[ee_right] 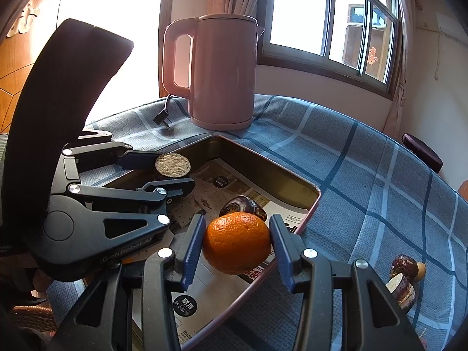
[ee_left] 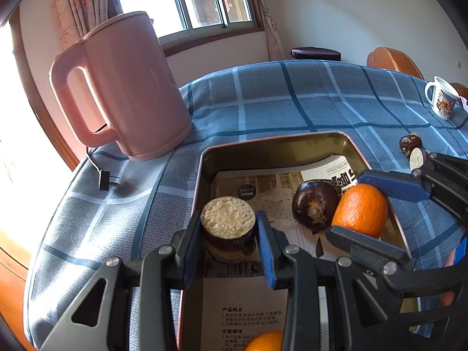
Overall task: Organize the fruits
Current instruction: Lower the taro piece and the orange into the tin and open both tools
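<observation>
left gripper (ee_left: 228, 231): pinching a cut water chestnut (ee_left: 228, 228), over the tin tray (ee_left: 280, 146)
right gripper (ee_right: 237, 245): clamped on an orange (ee_right: 237, 242), above the tray
beyond right jaws: whole chestnut (ee_right: 242, 204), probably touching the orange

Both tools share one build. The left gripper (ee_left: 229, 242) has black plastic linkage arms with triangular cut-outs, round silver rivets at the pivots, and blue ribbed pads (ee_left: 264, 251) lining its fingers. The right gripper (ee_right: 237, 245) matches — black arms, silver rivets, blue serrated pads (ee_right: 195, 248). In the right wrist view the left tool's black body carries faint lettering — "Gen Robot.AI" — beneath a broad curved black housing.
</observation>
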`<action>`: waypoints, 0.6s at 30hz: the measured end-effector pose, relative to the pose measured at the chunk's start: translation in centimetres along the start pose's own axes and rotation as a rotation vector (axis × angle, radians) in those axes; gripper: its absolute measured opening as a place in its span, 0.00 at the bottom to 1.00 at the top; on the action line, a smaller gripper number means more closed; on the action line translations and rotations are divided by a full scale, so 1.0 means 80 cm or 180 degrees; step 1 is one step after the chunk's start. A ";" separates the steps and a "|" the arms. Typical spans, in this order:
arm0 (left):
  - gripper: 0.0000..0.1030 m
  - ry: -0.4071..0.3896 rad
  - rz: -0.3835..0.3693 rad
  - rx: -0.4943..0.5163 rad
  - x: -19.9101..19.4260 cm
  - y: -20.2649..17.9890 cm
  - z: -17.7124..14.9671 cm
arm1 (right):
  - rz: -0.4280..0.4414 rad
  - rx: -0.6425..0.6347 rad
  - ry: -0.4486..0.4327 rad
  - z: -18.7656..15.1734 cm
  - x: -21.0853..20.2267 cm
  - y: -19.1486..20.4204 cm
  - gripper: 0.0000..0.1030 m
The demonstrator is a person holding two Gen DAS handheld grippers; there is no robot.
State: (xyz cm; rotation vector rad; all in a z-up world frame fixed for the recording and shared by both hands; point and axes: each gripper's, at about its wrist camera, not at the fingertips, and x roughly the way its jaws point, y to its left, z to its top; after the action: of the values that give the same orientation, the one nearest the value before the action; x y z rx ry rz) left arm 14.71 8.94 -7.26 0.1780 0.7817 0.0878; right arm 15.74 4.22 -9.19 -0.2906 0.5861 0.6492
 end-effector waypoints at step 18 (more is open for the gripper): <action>0.37 -0.0008 0.0010 0.0024 -0.001 0.000 0.000 | -0.0014 -0.0022 0.0000 -0.001 0.002 0.002 0.46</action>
State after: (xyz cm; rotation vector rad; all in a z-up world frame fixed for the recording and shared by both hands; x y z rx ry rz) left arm 14.65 8.94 -7.23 0.1863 0.7795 0.0877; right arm 15.71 4.36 -9.32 -0.2984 0.5833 0.6471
